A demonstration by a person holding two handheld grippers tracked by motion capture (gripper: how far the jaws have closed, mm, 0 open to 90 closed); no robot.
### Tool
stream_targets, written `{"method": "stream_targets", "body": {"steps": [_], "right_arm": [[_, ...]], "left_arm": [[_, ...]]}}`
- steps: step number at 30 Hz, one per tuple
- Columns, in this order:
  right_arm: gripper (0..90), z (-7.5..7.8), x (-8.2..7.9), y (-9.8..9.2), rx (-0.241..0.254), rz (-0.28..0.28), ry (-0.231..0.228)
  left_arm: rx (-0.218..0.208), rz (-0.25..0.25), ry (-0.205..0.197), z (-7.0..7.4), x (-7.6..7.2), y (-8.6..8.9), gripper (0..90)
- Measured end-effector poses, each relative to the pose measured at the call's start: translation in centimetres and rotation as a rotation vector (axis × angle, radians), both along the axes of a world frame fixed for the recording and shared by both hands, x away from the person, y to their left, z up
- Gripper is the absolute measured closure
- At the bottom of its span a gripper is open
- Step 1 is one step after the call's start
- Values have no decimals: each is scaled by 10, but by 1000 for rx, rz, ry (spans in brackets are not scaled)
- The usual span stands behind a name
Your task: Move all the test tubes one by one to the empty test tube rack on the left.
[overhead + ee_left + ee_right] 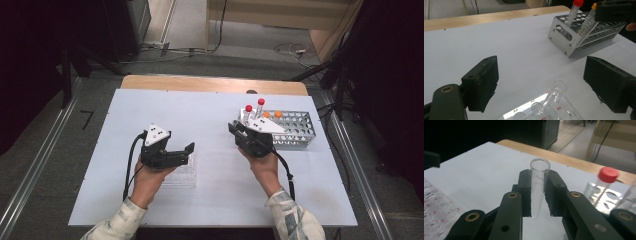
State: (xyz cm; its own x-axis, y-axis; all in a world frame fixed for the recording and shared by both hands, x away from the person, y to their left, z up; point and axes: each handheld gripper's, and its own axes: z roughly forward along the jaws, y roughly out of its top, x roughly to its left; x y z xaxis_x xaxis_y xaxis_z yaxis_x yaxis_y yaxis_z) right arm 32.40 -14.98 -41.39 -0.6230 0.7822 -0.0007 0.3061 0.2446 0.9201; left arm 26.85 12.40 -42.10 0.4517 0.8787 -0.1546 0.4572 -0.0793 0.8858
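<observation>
Right gripper (537,195) pinches an uncapped glass tube (539,185) upright, just beside the metal rack (295,131) holding capped tubes. Left gripper (541,82) stands spread above the clear plastic rack (544,110), where 1 open tube (554,96) leans.

Two red-capped tubes (254,109), two orange-capped tubes (272,115), one metal rack (298,131), right of centre; one clear rack (181,175), lower left.

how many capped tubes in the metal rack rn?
4 in the metal rack, all at its left end: two red-capped tubes and two orange-capped tubes. The right gripper hides part of that end, so more may be hidden.
</observation>
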Motion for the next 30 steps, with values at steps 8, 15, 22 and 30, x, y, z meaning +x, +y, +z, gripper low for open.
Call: {"method": "stream_targets", "body": {"steps": [8, 15, 22, 30], "right_arm": [[732, -22, -3, 28, -68, 53, 27], [732, -31, -3, 41, -78, 83, 50], [732, -32, -6, 48, -79, 98, 53], [732, -33, -6, 50, -87, 102, 46]], "left_arm": [[-2, -23, -5, 2, 4, -6, 199], [-20, -45, -9, 9, 13, -11, 252], [5, -84, -19, 18, 23, -26, 382], [39, -139, -7, 21, 35, -50, 538]]}}
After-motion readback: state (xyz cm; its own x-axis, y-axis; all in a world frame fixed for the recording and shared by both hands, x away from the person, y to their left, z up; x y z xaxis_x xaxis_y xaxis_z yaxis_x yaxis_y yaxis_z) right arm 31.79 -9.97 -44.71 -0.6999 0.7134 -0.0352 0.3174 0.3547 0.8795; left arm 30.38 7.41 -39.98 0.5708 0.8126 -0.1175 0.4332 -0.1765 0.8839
